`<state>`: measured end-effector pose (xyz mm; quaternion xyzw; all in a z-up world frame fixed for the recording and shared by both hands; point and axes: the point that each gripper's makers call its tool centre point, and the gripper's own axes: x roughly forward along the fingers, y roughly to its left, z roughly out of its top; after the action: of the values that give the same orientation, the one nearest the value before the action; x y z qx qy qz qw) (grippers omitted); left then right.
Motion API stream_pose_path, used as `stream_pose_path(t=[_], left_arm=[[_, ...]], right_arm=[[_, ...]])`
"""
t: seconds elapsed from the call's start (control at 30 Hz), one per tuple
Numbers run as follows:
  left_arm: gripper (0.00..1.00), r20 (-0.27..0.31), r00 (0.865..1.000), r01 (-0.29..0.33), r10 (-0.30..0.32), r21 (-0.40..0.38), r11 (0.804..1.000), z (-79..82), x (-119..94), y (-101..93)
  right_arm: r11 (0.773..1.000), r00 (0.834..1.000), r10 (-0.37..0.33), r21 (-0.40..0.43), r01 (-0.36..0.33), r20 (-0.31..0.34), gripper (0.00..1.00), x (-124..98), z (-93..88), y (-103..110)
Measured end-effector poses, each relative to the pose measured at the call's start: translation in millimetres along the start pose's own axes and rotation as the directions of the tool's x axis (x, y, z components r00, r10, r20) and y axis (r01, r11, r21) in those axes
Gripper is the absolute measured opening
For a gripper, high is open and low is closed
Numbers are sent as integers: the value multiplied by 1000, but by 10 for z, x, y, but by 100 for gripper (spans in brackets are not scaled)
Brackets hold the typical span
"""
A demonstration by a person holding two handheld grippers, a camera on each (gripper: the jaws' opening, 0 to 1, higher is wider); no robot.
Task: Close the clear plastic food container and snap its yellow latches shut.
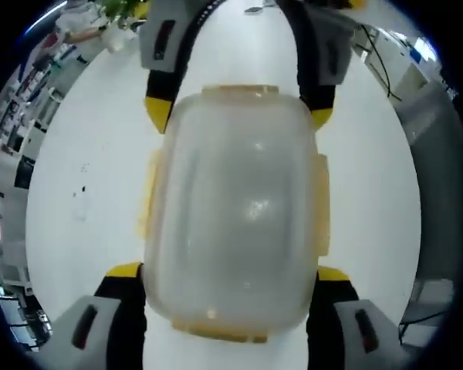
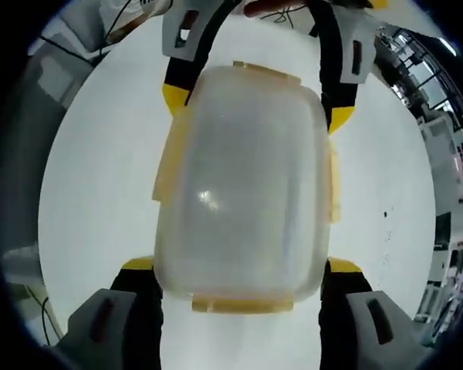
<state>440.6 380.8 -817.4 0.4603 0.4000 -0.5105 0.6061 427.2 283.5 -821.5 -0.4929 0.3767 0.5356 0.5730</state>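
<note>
Container (image 1: 235,212) fills the centre of the left gripper view, lid on, resting on the white counter (image 1: 85,200). The left tool (image 1: 230,271) comes in from the bottom of the frame, jaws spread wide and straddling the container's near end, touching or just beside its sides (contact is hard to judge). The right tool (image 2: 241,264) stands likewise in its own view, wide around the opposite end. Each tool appears at the top of the other's frame. Yellow latches (image 2: 243,305) edge the lid.
</note>
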Motion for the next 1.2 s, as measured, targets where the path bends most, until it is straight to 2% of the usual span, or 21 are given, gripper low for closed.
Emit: stream_pose_path(t=[0.13, 0.2, 0.23, 0.3, 0.33, 0.43, 0.53, 0.6, 0.67, 0.7, 0.77, 0.8, 0.9, 0.93, 0.97, 1.0, 1.03, 1.1, 1.13, 1.17, 1.2], left_arm=[[84, -43, 999, -6, 6, 10, 1000, -31, -9, -40], [85, -82, 996, -31, 27, -48, 998, -134, -28, -31], [86, -80, 996, -42, 37, -61, 997, -154, -34, -26], [87, -59, 997, -45, 41, -83, 996, -164, -49, -49], [87, -41, 998, -61, 58, -85, 995, -160, -70, -61], [85, 28, 992, -122, 125, -104, 987, -112, -94, -32], [84, 89, 975, -188, 205, -167, 968, -76, -115, 3], [83, 137, 958, -216, 251, -231, 949, -56, -134, -1], [84, 167, 937, -248, 308, -302, 920, -82, -161, 2], [84, 177, 925, -260, 337, -352, 899, -108, -169, -15], [88, 177, 902, -305, 395, -387, 870, -155, -202, -5], [88, 196, 893, -301, 406, -411, 860, -147, -207, -43], [88, 238, 863, -278, 446, -513, 812, -139, -235, -67], [88, 256, 850, -257, 460, -561, 787, -138, -233, -75], [88, 281, 835, -233, 473, -599, 766, -117, -238, -81], [88, 293, 823, -219, 486, -625, 749, -109, -244, -86], [88, 297, 816, -215, 495, -640, 737, -118, -241, -95], [88, 266, 815, -219, 515, -682, 698, -206, -208, -133], [89, 264, 809, -197, 526, -720, 665, -230, -196, -149], [89, 281, 797, -181, 535, -734, 655, -224, -203, -155], [89, 282, 792, -164, 541, -756, 634, -247, -202, -177]], right_arm=[[1000, 1000, -4, -30, 5, 10, 82, -12, -10, -4], [999, 1000, -13, -45, 14, 28, 80, -38, -15, -9], [998, 999, -21, -51, 23, 37, 80, -45, -21, -26], [997, 996, -40, -56, 44, 75, 79, -64, -10, -47], [999, 991, -46, -24, 49, 129, 78, -78, 25, -35], [998, 980, -68, 17, 66, 189, 77, -102, 32, -41], [992, 956, -98, 105, 71, 277, 78, -127, 55, -41], [980, 932, -130, 186, 69, 337, 79, -144, 59, -54], [962, 893, -172, 268, 60, 416, 81, -179, 112, -68], [951, 881, -197, 303, 65, 430, 80, -184, 104, -69], [932, 857, -256, 348, 96, 447, 81, -191, 88, -89], [925, 844, -279, 366, 106, 459, 82, -203, 93, -99], [881, 792, -343, 466, 84, 505, 87, -263, 135, -107], [862, 769, -366, 503, 67, 524, 88, -289, 153, -110], [848, 760, -377, 527, 53, 530, 89, -286, 157, -103], [834, 743, -392, 551, 37, 543, 91, -292, 165, -93], [829, 741, -395, 558, 34, 543, 91, -287, 161, -88], [812, 735, -392, 584, -7, 554, 91, -268, 161, -16], [804, 730, -395, 595, -19, 557, 92, -254, 148, 21], [797, 727, -393, 603, -36, 562, 93, -241, 148, 53], [786, 728, -392, 615, -52, 563, 93, -220, 129, 89]])
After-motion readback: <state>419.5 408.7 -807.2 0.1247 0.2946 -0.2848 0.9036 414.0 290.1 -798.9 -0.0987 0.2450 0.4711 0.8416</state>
